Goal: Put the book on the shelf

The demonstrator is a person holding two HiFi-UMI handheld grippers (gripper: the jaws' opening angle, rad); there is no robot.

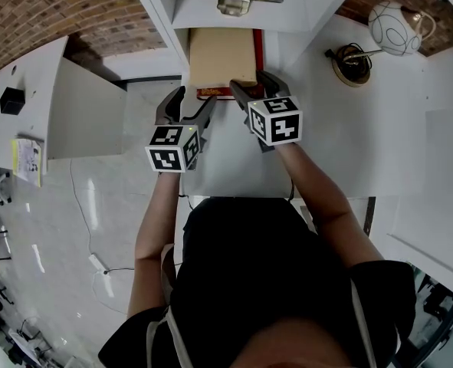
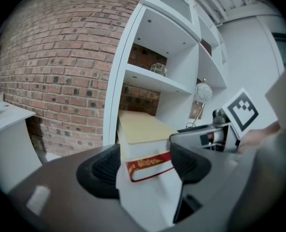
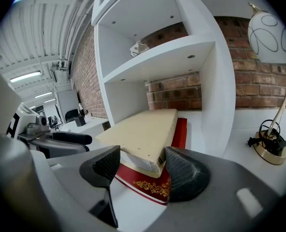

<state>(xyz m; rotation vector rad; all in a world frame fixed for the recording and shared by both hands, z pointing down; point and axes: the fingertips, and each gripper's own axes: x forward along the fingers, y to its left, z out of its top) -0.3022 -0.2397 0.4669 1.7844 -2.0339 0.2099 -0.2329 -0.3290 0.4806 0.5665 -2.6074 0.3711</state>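
Left claw (image 1: 197,100) and right claw (image 1: 258,87) both open, equally close, straddling near corners of the book (image 1: 222,56). It's lying flat in the shelf (image 1: 159,10), long axis running up-frame.

The book (image 3: 150,187) has a glossy red cover; the shelf (image 3: 162,57) looks smooth, matt white; the brick wall (image 2: 51,71), rough.

Your left forearm (image 1: 153,228) and right forearm (image 1: 318,194) reach forward side by side, bare. Your left gripper (image 1: 197,98) and right gripper (image 1: 253,83) point ahead and slightly down, near each other, the right a little further forward. Both have jaws apart, unclamped.
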